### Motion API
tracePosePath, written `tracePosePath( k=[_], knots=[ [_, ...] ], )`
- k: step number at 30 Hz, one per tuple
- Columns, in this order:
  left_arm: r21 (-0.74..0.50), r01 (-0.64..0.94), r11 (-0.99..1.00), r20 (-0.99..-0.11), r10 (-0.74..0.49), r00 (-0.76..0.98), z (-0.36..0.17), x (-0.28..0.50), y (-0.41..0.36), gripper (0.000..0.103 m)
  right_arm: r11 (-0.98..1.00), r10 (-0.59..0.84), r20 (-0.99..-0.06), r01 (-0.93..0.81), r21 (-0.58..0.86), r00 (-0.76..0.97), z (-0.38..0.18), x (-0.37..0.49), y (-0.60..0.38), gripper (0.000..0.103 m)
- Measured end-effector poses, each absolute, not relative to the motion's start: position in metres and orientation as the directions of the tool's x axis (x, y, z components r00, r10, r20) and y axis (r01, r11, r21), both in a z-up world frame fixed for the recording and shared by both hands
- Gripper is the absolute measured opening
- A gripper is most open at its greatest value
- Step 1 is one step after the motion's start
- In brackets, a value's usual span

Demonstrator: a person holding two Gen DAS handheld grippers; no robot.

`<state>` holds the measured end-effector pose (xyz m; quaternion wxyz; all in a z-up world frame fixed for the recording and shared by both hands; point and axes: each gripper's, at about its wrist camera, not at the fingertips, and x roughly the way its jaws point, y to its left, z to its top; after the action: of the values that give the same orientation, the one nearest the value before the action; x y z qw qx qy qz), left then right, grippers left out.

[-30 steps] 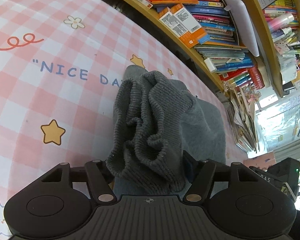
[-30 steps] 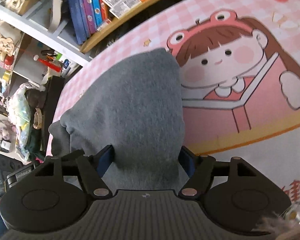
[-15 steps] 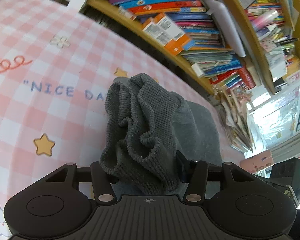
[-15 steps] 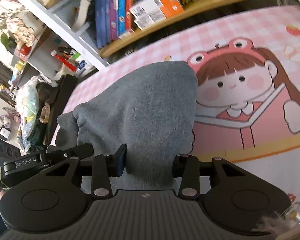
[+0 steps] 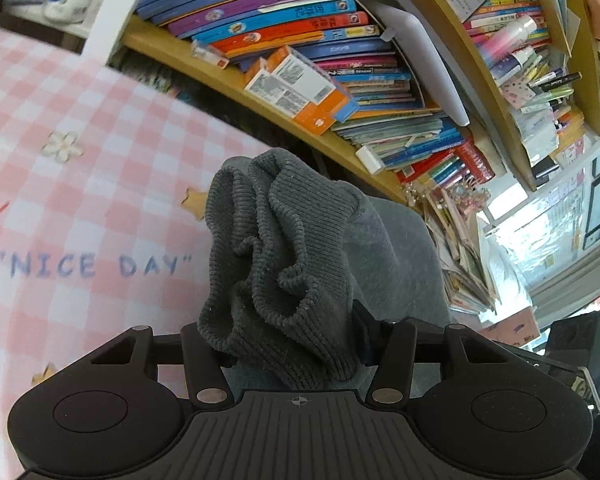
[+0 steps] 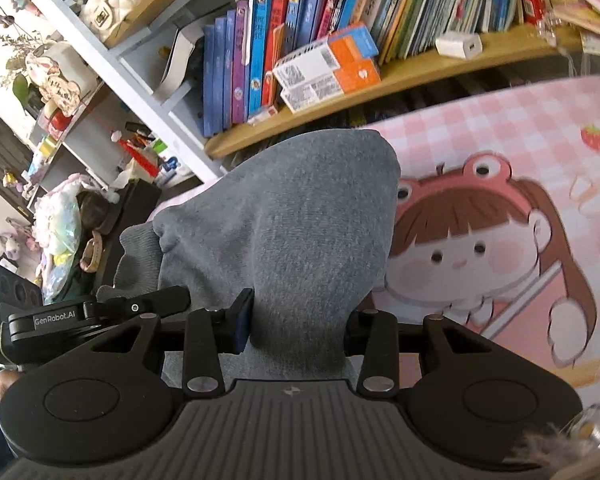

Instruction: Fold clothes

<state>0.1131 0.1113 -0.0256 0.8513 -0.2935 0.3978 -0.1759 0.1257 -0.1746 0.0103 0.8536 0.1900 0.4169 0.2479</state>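
A grey garment hangs lifted between both grippers above the pink checked tablecloth (image 5: 80,184). In the left wrist view my left gripper (image 5: 288,344) is shut on its bunched ribbed hem (image 5: 276,256), with smooth grey cloth behind. In the right wrist view my right gripper (image 6: 296,328) is shut on the smooth grey fleece (image 6: 284,224), which drapes over the fingers. The left gripper (image 6: 100,312) shows at the left of that view, beside the cloth.
A wooden bookshelf (image 5: 260,96) packed with books (image 6: 260,60) runs along the table's far edge. Orange-and-white boxes (image 6: 328,68) lie on it. White shelves with trinkets (image 6: 60,92) stand at the left. The cloth bears a cartoon girl print (image 6: 480,240).
Both grippers have closed tighter on the garment and risen, tilting up; more bookshelf shows and the table has dropped lower in both views.
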Motion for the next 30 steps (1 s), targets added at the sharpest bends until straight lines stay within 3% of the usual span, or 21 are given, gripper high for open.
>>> tracePosePath(
  k=[13, 30],
  knots=[
    [-0.612, 0.111, 0.783, -0.578, -0.538, 0.613, -0.018, 0.188, 0.095, 0.051, 0.824, 0.554, -0.613, -0.266, 0.5, 0.563, 0.012, 0.196, -0.188, 0.037],
    [-0.615, 0.074, 0.785, -0.6, -0.527, 0.602, -0.048, 0.244, 0.088, 0.051, 0.827, 0.554, -0.642, -0.263, 0.496, 0.53, -0.019, 0.264, -0.195, 0.038]
  ],
)
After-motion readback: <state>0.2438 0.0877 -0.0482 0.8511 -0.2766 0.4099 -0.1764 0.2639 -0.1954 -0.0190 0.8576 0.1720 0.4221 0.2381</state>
